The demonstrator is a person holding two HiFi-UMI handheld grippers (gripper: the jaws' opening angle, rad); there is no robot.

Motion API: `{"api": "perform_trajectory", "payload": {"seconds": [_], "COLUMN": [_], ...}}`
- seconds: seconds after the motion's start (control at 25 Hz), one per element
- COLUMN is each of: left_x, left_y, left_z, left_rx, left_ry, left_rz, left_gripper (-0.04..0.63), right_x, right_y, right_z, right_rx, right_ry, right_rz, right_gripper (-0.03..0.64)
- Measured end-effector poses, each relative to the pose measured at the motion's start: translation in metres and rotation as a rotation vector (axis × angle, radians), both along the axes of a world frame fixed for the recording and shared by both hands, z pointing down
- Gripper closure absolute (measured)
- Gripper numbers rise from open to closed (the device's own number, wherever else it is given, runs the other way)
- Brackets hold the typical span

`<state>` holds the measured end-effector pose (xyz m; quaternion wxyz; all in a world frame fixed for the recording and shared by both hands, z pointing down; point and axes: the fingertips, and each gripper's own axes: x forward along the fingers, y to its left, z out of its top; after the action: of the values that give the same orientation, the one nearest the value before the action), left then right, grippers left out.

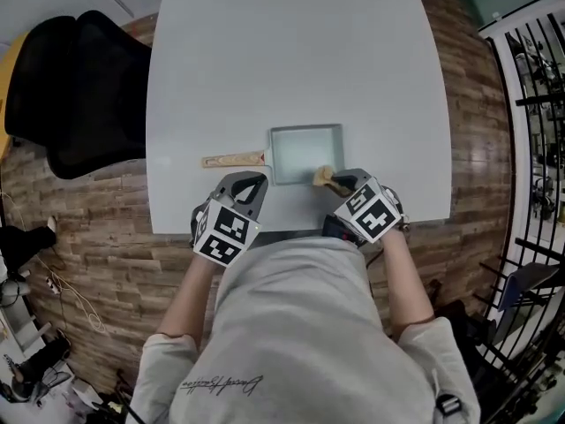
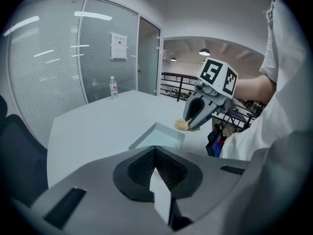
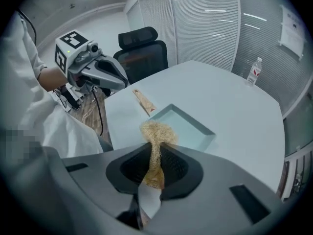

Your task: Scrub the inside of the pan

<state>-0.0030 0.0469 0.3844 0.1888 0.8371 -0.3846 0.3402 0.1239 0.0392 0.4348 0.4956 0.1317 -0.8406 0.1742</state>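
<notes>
Your right tongs are clamped on a straw-coloured scrubber. Its fibrous tuft sticks out past the tips and a thin strand runs back between the pads. Your left tongs are pressed together with nothing between them.

In the head view, the right tongs hold the scrubber at the near right corner of the pan. No view shows whether the tuft touches the rim. The left tongs sit above the near part of the worktop, just on your side of the spot where the wooden handle joins the pan, and they touch neither.

The pan is square, pale and shallow. It lies flat on the white worktop near your edge, with its handle pointing to your left. From the left gripper view you see the pan just beyond the tips, and the scrubber hanging from the other tongs at its far corner.

Farther out, a water bottle stands upright near the far edge of the worktop. A black office chair sits off the left side on the wood-pattern floor.
</notes>
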Motion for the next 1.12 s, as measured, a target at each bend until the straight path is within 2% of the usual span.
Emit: {"api": "perform_trajectory", "payload": {"seconds": [0.16, 0.28, 0.52, 0.8, 1.12], "left_x": [0.007, 0.007, 0.001, 0.007, 0.011], "left_y": [-0.002, -0.004, -0.008, -0.008, -0.006], "left_z": [-0.007, -0.005, -0.008, -0.012, -0.013], "left_rx": [0.038, 0.049, 0.064, 0.041, 0.046], "left_ry": [0.039, 0.031, 0.051, 0.167, 0.162], "left_rz": [-0.084, -0.116, -0.132, -0.146, -0.125], "left_gripper": [0.584, 0.584, 0.584, 0.584, 0.584], "right_x": [0.006, 0.01, 0.007, 0.0, 0.001], "right_y": [0.001, -0.006, -0.011, -0.009, -0.009], "right_z": [-0.004, -0.005, -0.011, -0.011, -0.014], "right_rx": [-0.008, 0.005, 0.026, 0.031, 0.035], "right_ry": [-0.034, -0.051, -0.066, -0.085, -0.093], "right_rz": [0.05, 0.074, 0.078, 0.076, 0.07], "right_gripper": [0.549, 0.549, 0.549, 0.549, 0.549]}}
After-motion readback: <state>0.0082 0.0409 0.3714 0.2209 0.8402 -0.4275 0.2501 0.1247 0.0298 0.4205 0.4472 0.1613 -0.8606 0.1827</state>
